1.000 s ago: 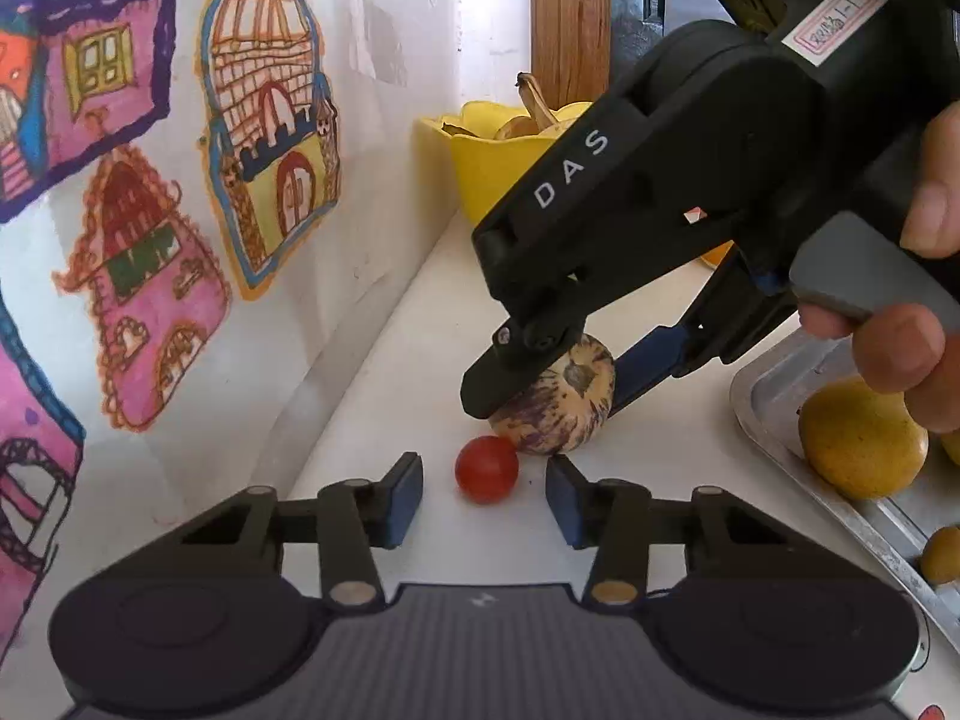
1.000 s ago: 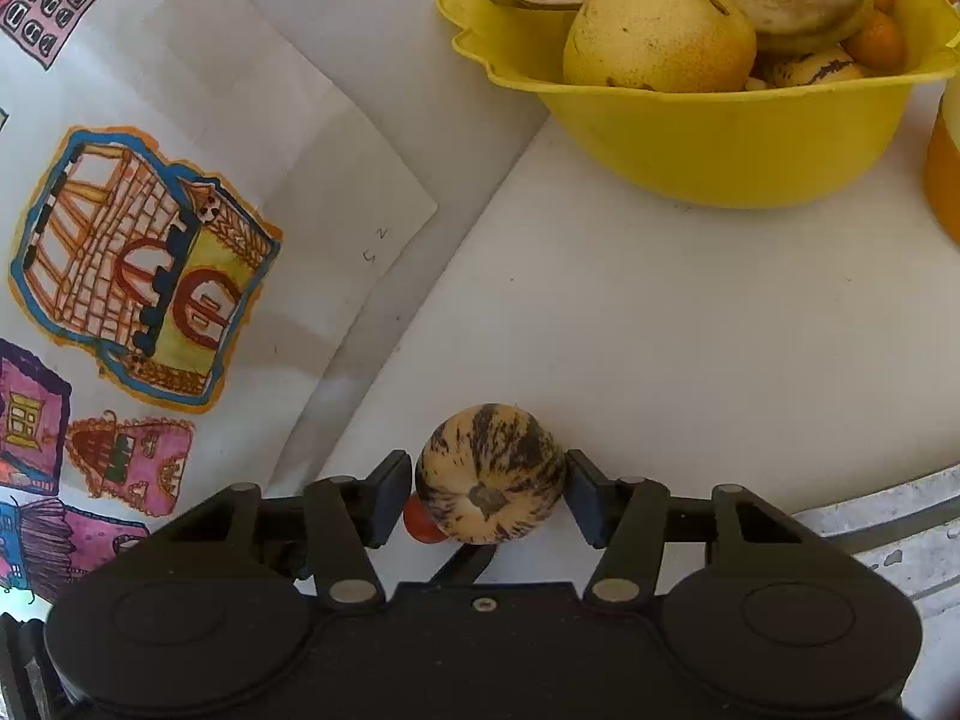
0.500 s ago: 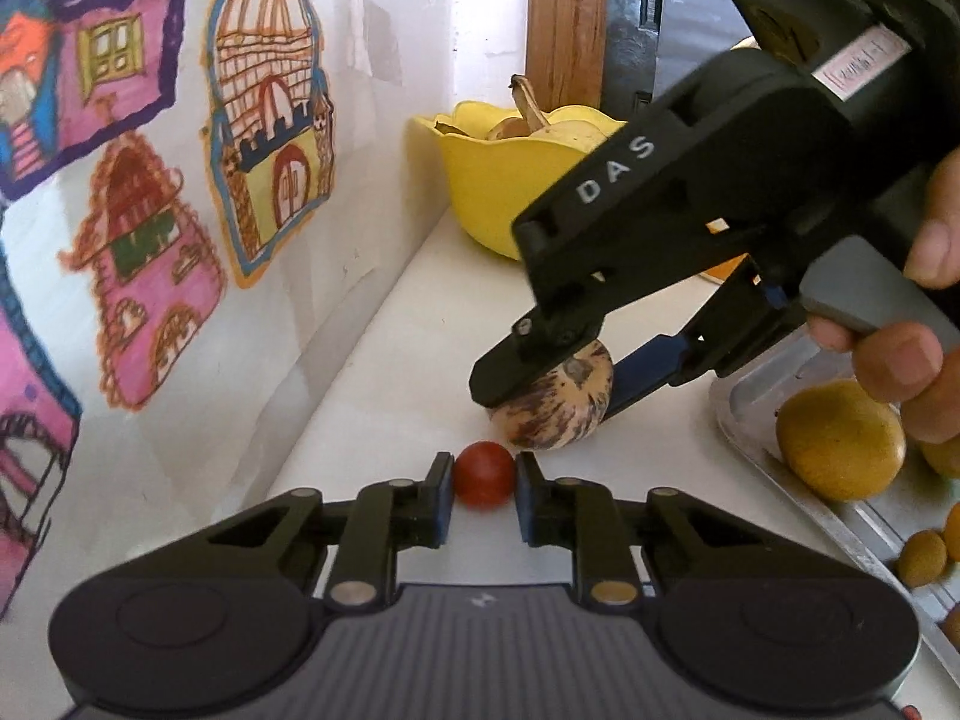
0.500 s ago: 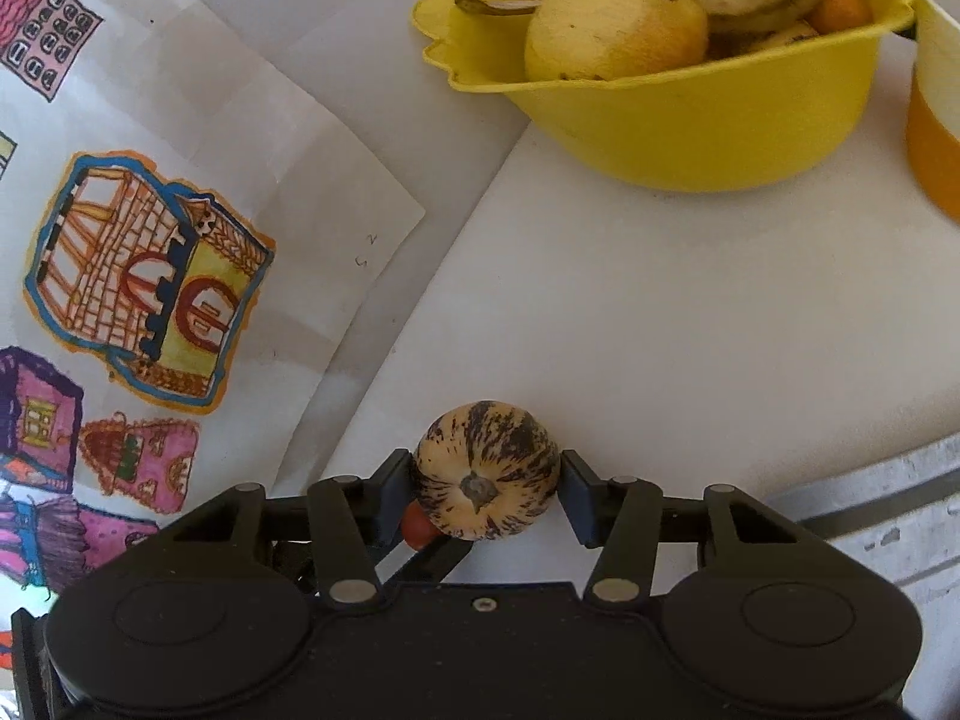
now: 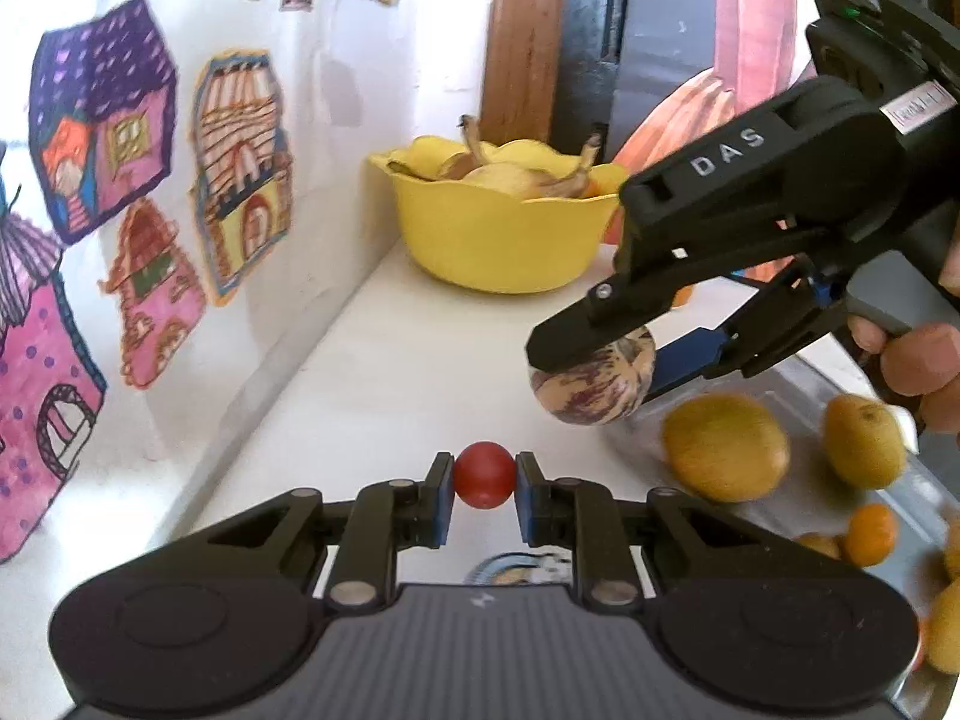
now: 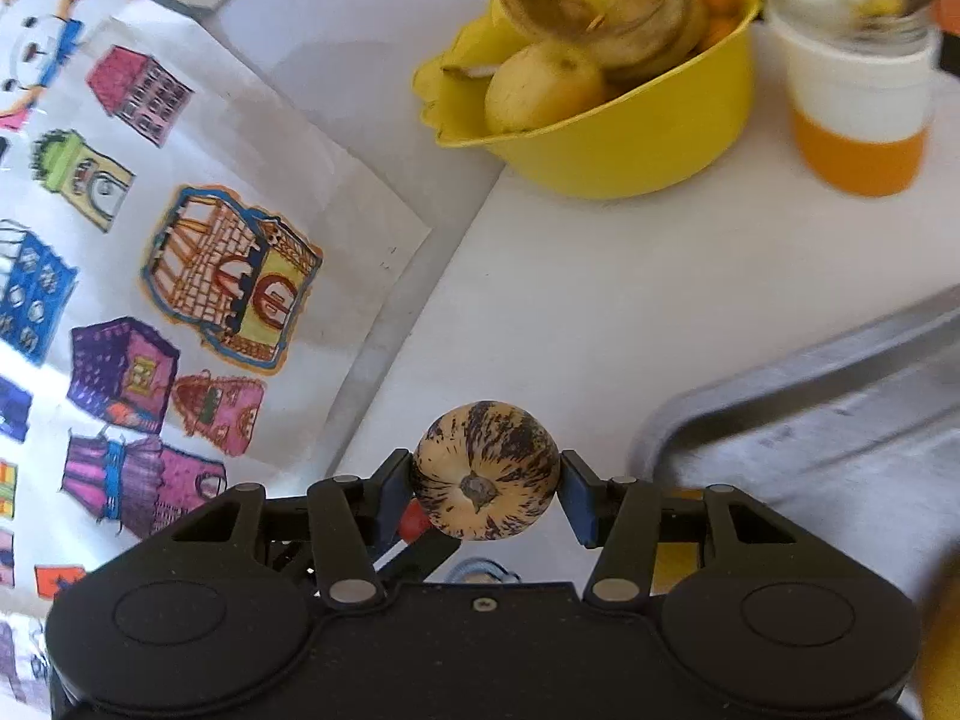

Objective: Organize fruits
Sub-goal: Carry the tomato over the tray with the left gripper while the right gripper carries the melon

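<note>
**A:** How is the small red fruit placed relative to the jaws of the left gripper (image 5: 483, 483)?

**B:** The red cherry tomato (image 5: 483, 476) is seen clamped between the two blue pads, one pad pressed on each side; the jaws are drawn in almost fully. It is held clear of the white counter (image 5: 384, 372).

**A:** And the right gripper (image 6: 485, 483)?

**B:** Its jaws are held partly apart and closed on a purple-streaked cream fruit (image 6: 485, 470), the stem scar turned toward the camera. The fruit is centred between the fingertips and gripped at its widest part. In the left wrist view the same fruit (image 5: 591, 383) is shown lifted off the counter, near the edge of the metal tray (image 6: 798, 384).

**A:** What else is shown?

**B:** Yellow-green fruits (image 5: 726, 447) and a small orange one (image 5: 870, 534) are seen on the tray. A yellow bowl (image 6: 630, 144) holding bananas and a pear is set at the far end, with a jar (image 6: 855, 78) just beside it. Coloured house drawings (image 5: 240, 174) are fixed to the wall on the left
</note>
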Tool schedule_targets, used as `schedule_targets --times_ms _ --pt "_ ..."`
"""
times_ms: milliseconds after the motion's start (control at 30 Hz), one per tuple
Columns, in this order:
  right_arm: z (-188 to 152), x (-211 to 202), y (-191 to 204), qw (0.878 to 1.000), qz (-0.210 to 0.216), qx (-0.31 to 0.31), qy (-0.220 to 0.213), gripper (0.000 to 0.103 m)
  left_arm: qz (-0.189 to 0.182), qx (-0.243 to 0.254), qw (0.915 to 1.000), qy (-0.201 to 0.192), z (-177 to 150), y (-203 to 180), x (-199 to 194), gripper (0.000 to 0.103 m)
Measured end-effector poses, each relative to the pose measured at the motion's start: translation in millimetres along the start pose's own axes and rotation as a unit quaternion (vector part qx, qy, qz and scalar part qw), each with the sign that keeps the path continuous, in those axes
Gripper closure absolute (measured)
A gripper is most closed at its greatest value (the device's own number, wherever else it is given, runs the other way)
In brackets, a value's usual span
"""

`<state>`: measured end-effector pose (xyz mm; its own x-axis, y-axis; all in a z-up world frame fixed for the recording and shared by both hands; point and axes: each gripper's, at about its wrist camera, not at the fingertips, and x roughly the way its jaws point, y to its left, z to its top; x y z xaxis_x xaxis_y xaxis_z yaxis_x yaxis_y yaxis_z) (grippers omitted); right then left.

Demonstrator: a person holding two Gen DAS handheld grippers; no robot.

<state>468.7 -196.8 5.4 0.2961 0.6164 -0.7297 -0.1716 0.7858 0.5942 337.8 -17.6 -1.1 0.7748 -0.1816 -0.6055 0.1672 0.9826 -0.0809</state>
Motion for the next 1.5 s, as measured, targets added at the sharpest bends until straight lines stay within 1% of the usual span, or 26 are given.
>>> schedule_targets --times_ms 300,433,633,767,967,1067,1233,1500 --pt "-30 -76 -23 0.999 -0.014 0.002 -0.036 0.049 -0.032 0.010 0.9993 -0.018 15 -48 -18 0.080" --pt "-51 -112 -27 0.998 -0.032 0.009 -0.049 0.049 -0.053 0.014 0.9983 -0.020 12 -83 -21 0.080" --pt "-83 -149 -42 0.996 -0.054 0.028 -0.065 0.049 -0.085 0.006 0.9963 -0.009 7 -120 -13 0.080" --pt "-98 -166 -62 0.995 -0.063 0.036 -0.068 0.049 -0.095 0.002 0.9955 0.003 2 -137 -5 0.080" --pt "-114 -178 -80 0.994 -0.075 0.037 -0.066 0.049 -0.097 -0.020 0.9949 0.022 -2 -153 12 0.080" --pt "-121 -179 -87 0.994 -0.079 0.032 -0.063 0.049 -0.091 -0.020 0.9952 0.030 -3 -158 21 0.080" --pt "-128 -174 -98 0.995 -0.081 0.031 -0.052 0.049 -0.082 -0.020 0.9956 0.040 -6 -162 31 0.080" --pt "-136 -160 -103 0.995 -0.089 0.020 -0.037 0.049 -0.070 -0.017 0.9959 0.055 -7 -163 37 0.080"
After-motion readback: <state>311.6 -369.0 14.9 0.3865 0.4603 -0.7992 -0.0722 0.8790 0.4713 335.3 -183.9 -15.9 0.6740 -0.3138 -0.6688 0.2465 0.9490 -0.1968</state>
